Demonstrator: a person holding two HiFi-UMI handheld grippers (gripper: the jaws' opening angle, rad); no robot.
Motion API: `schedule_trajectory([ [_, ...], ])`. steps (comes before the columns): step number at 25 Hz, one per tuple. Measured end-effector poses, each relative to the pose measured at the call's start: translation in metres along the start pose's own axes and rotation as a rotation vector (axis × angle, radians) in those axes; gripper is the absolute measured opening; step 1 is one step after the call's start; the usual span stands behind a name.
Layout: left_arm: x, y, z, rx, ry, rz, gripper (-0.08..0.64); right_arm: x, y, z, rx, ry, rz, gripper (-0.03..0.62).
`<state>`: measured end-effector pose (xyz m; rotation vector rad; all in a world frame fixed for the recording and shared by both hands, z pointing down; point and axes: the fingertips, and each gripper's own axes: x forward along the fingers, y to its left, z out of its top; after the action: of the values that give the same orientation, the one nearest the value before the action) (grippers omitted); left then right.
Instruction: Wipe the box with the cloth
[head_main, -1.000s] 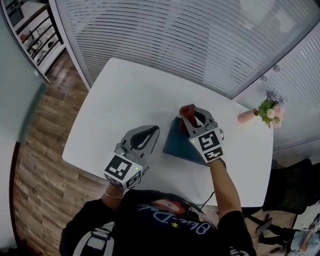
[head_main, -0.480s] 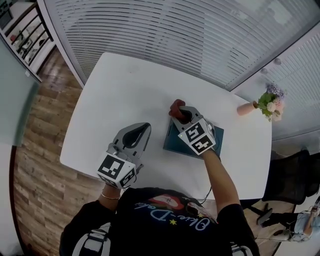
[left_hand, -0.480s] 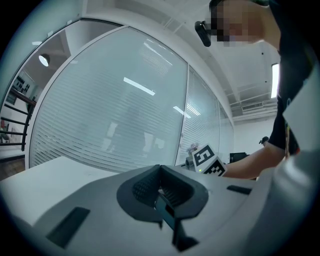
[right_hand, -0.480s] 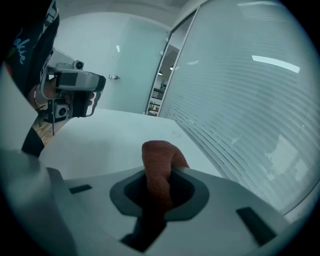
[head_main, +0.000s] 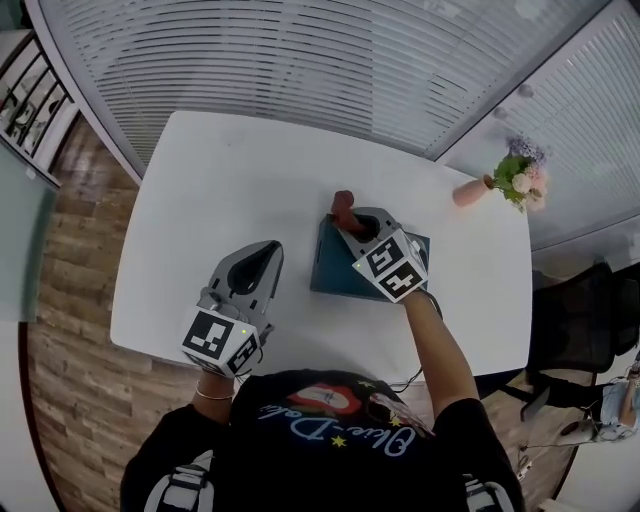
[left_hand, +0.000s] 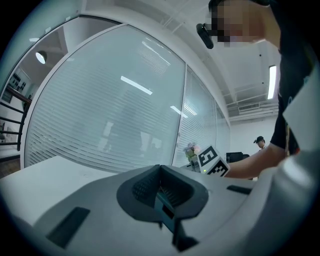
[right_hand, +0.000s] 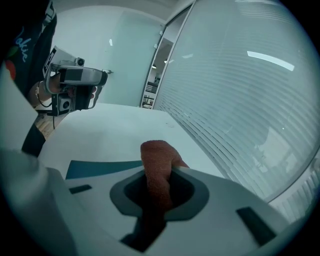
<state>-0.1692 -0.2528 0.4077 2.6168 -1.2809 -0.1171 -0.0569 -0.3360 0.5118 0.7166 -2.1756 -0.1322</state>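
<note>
A flat dark teal box (head_main: 334, 272) lies on the white table (head_main: 225, 175), right of the middle. My right gripper (head_main: 350, 222) is over the box's far left corner, shut on a reddish-brown cloth (head_main: 343, 204) that sticks out past the jaws. In the right gripper view the cloth (right_hand: 158, 159) fills my right gripper (right_hand: 158, 175), with the box (right_hand: 100, 168) just beneath. My left gripper (head_main: 266, 254) hovers over bare table left of the box, shut and holding nothing. In its own view the left gripper (left_hand: 162, 192) is level with the table.
A small pink vase of flowers (head_main: 505, 178) stands at the table's far right. Slatted blinds run behind the table. Wooden floor and a shelf unit (head_main: 25, 95) lie to the left. A dark chair (head_main: 585, 330) is on the right.
My right gripper has slid the cloth leftwards across the box toward its far left corner. The left gripper has stayed about where it was.
</note>
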Motion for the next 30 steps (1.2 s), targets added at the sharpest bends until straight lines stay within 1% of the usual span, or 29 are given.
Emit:
schedule_trajectory([
  [4,-0.001,-0.004,0.007,-0.013,-0.032,0.013,0.005,-0.011,-0.007,-0.020,0.020,0.020,-0.022,0.054],
  [7,-0.003,-0.007,0.007,-0.001,-0.026,0.025,0.005,-0.022,-0.013,-0.032,0.038,0.040,-0.035,0.054],
  [10,-0.005,-0.011,0.006,-0.001,-0.020,0.029,0.005,-0.033,-0.021,-0.047,0.053,0.067,-0.071,0.054],
  [18,-0.003,-0.023,0.004,0.002,-0.012,-0.012,0.005,-0.056,-0.041,-0.082,0.108,0.121,-0.184,0.054],
  [22,0.004,-0.030,0.004,0.009,-0.007,-0.035,0.005,-0.067,-0.048,-0.100,0.135,0.137,-0.212,0.054],
  [26,0.008,-0.032,0.004,0.008,0.003,-0.053,0.005,-0.083,-0.059,-0.119,0.203,0.141,-0.252,0.054],
  [30,0.011,-0.030,0.004,0.009,0.000,-0.052,0.005,-0.097,-0.072,-0.140,0.270,0.158,-0.308,0.054],
])
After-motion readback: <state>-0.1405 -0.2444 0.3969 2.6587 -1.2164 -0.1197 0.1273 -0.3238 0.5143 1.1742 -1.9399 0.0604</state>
